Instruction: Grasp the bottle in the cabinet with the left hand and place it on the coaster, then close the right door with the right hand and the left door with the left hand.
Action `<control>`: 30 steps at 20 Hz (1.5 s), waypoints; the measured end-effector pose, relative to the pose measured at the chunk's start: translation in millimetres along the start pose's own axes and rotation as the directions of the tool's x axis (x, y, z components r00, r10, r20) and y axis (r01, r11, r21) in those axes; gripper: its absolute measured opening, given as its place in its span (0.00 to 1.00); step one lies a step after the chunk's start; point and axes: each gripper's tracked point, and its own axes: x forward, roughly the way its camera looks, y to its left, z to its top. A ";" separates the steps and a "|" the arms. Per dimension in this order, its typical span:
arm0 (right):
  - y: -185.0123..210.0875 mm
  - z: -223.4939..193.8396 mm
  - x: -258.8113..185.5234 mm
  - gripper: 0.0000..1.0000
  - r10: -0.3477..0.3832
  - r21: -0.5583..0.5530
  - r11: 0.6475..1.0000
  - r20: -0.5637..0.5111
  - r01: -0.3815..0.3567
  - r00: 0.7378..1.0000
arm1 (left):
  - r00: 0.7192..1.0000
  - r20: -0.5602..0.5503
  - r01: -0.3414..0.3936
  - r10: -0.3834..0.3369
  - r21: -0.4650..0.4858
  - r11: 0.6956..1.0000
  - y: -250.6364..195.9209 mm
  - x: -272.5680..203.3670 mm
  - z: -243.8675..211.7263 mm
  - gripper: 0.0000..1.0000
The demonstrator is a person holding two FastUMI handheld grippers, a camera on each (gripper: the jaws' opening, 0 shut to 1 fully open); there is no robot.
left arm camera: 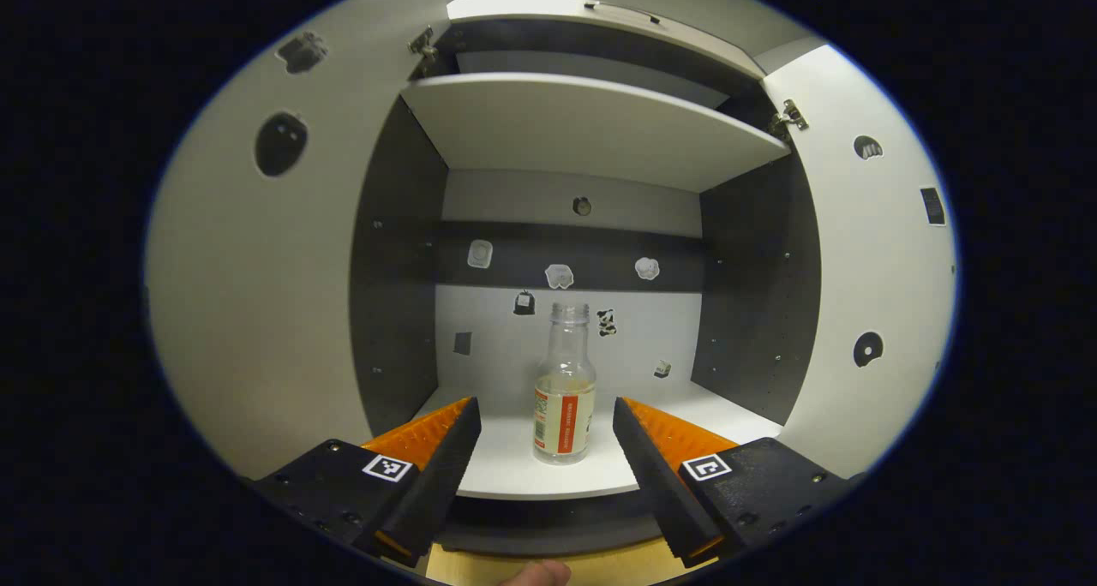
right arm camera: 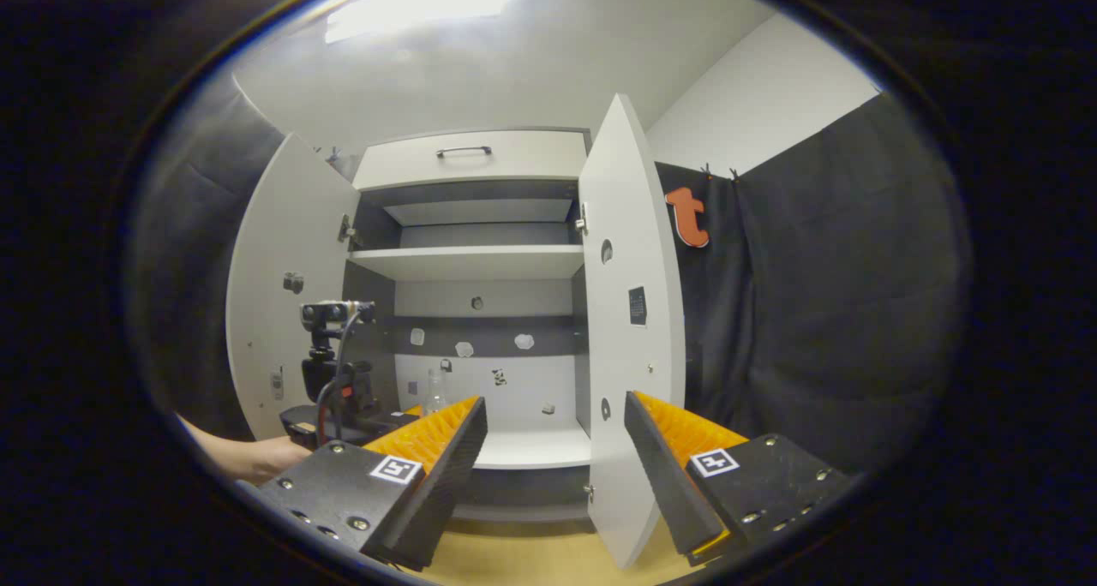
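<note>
A clear glass bottle (left arm camera: 563, 389) with a red and white label stands upright, uncapped, near the front of the cabinet's lower shelf (left arm camera: 514, 475). My left gripper (left arm camera: 545, 403) is open just in front of that shelf. Its fingers frame the bottle from the near side without touching it. The right gripper view has the same bottle (right arm camera: 435, 391) small inside the cabinet, with a hand (right arm camera: 257, 457) holding the left gripper's housing (right arm camera: 330, 380) before it. My right gripper (right arm camera: 555, 408) hangs open farther back, empty, facing the edge of the open right door (right arm camera: 630, 337).
Both cabinet doors stand wide open: the left door (left arm camera: 257, 312) and right door (left arm camera: 866, 269). An upper shelf (left arm camera: 583, 123) spans above the bottle. A drawer with a handle (right arm camera: 463, 152) tops the cabinet. A wooden tabletop (right arm camera: 531, 560) lies below.
</note>
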 end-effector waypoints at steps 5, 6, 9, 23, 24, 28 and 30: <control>-13.9 -2.1 -5.9 0.98 -0.050 -0.036 0.998 -0.009 0.050 0.999 | 0.999 -0.040 -0.022 0.024 0.048 0.999 0.6 68.5 -31.1 0.99; -17.6 -2.9 -9.1 0.98 -0.053 -0.050 0.997 -0.004 0.053 0.999 | 0.998 -0.053 -0.019 0.020 0.035 0.999 -2.0 76.7 -37.0 0.99; -27.3 -11.4 -19.5 0.98 -0.082 -0.098 0.992 -0.018 0.080 0.996 | 0.997 -0.075 -0.029 0.029 0.010 1.000 -1.0 99.3 -42.4 0.99; -76.6 -1.8 -107.5 0.98 -0.182 -0.018 0.983 -0.003 0.182 0.983 | 0.994 -0.073 0.080 -0.077 0.042 0.996 -44.8 25.7 -4.2 0.80; -75.8 -1.0 -112.9 0.98 -0.175 -0.008 0.985 -0.004 0.175 0.985 | 0.994 -0.072 0.081 -0.078 0.050 0.995 -48.0 10.4 0.1 0.80; -82.2 1.8 -130.8 0.98 -0.152 0.014 0.988 0.007 0.152 0.988 | 0.995 -0.034 0.099 -0.097 0.062 0.993 -59.7 -53.4 9.1 0.80; -80.5 3.8 -139.9 0.98 -0.130 0.036 0.991 0.013 0.129 0.991 | 0.992 -0.038 0.119 -0.117 0.045 0.992 -66.1 -84.5 5.3 0.80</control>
